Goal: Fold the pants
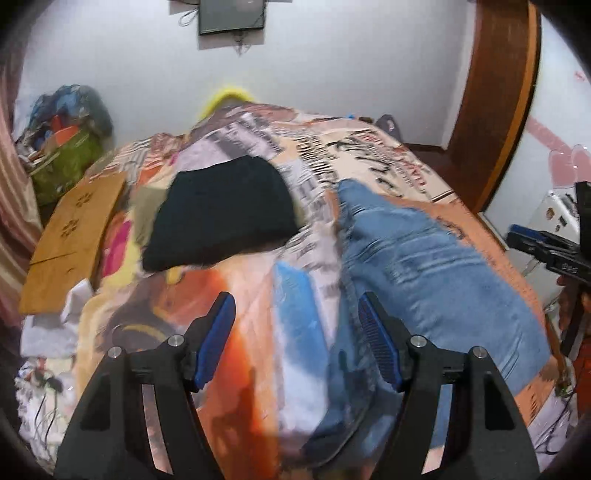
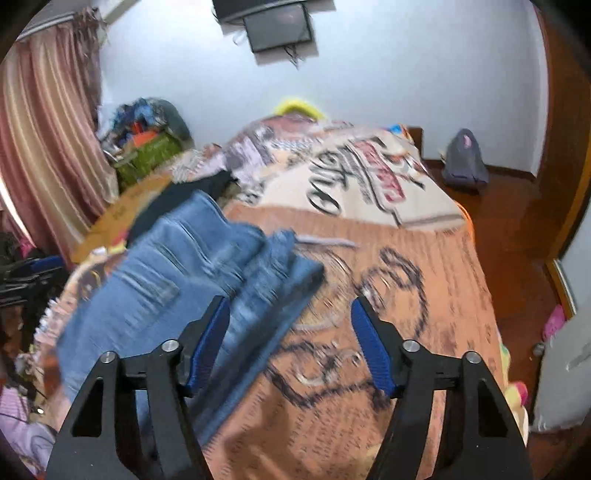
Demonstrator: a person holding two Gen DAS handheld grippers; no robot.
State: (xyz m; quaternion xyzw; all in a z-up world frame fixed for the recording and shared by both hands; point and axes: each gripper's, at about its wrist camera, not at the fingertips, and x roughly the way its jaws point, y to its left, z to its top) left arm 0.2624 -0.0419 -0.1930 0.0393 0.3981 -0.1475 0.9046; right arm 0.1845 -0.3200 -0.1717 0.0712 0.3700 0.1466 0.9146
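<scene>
Both tools spread w/ nothing pinched, left tool (image 1: pixel 297 341) & right tool (image 2: pixel 286 343) over jeans (image 1: pixel 424 266) on bed (image 2: pixel 424 258); fold step looks done, next likely regrip denim at 11 o'clock

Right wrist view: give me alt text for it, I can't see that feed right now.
Blue jeans lie bunched on an orange printed bedspread, at the left of the view, blurred. The right claw is open above them, its left pad over the denim edge and gripping nothing. Behind stand a pink curtain and a wall screen.
</scene>
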